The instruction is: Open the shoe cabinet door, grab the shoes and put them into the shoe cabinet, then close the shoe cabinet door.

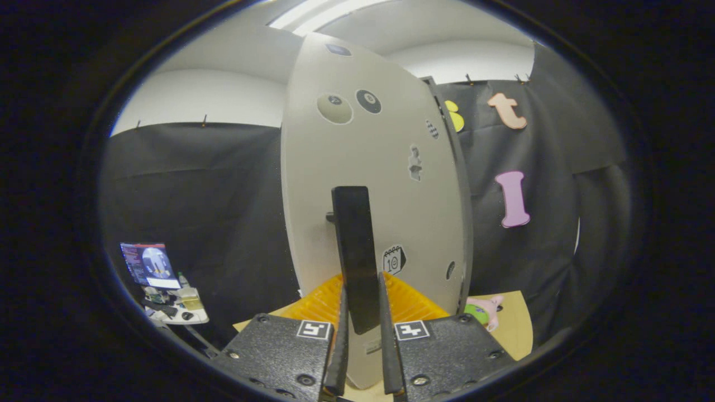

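Far off to the left a small cluttered table (177, 307) stands against the black wall. The gripper (363, 290) has its two fingers closed narrowly on the black handle (354, 251) of the pale shoe cabinet door (380, 167), which rises just ahead. To the right, low beside the door, a pink and green toy (485, 309) lies on the tan surface (516, 329).

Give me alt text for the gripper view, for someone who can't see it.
The gripper has its two fingers on either side of the black handle of a pale cabinet door, though contact is unclear. An orange ridged surface and a pink plush toy lie beyond on a tan table.
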